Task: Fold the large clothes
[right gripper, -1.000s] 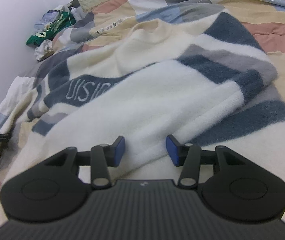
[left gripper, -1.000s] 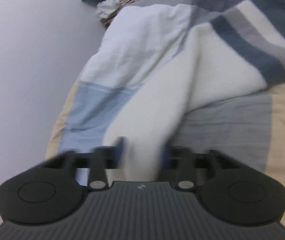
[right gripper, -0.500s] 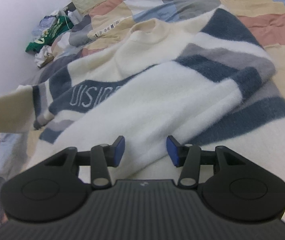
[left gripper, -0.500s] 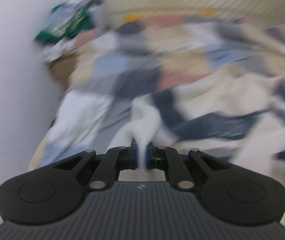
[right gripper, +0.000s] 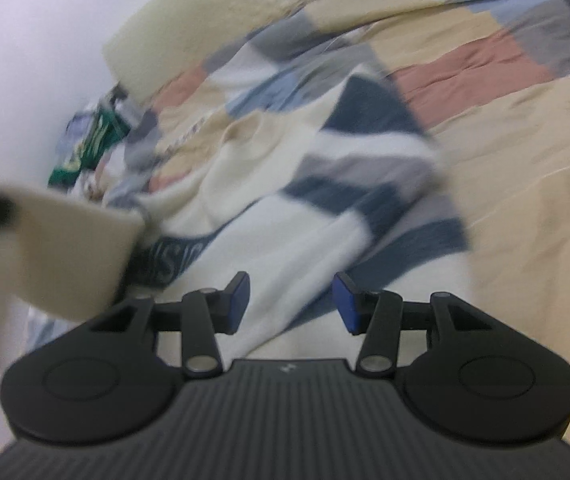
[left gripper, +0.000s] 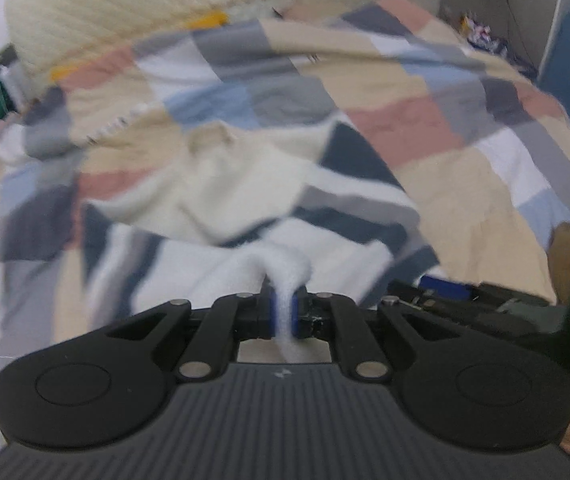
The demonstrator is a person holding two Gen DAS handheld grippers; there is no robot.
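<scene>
Left gripper (left gripper: pixel 283 312) pinched tight on a bunched white fold of the striped sweater (left gripper: pixel 245 184), blue pads squeezing the fabric. Right gripper (right gripper: pixel 291 300) jaws spread apart, nothing between them, above the sweater's white part. Sweater lies spread on the patchwork quilt (left gripper: pixel 425 128). Cream sleeve (right gripper: pixel 73 248) lifted at left, blurred.

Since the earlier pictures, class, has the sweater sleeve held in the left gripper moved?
Yes. The sleeve, pinched in the left gripper, has swung from the wall-side edge of the bed in over the sweater's body, toward the right gripper.
</scene>
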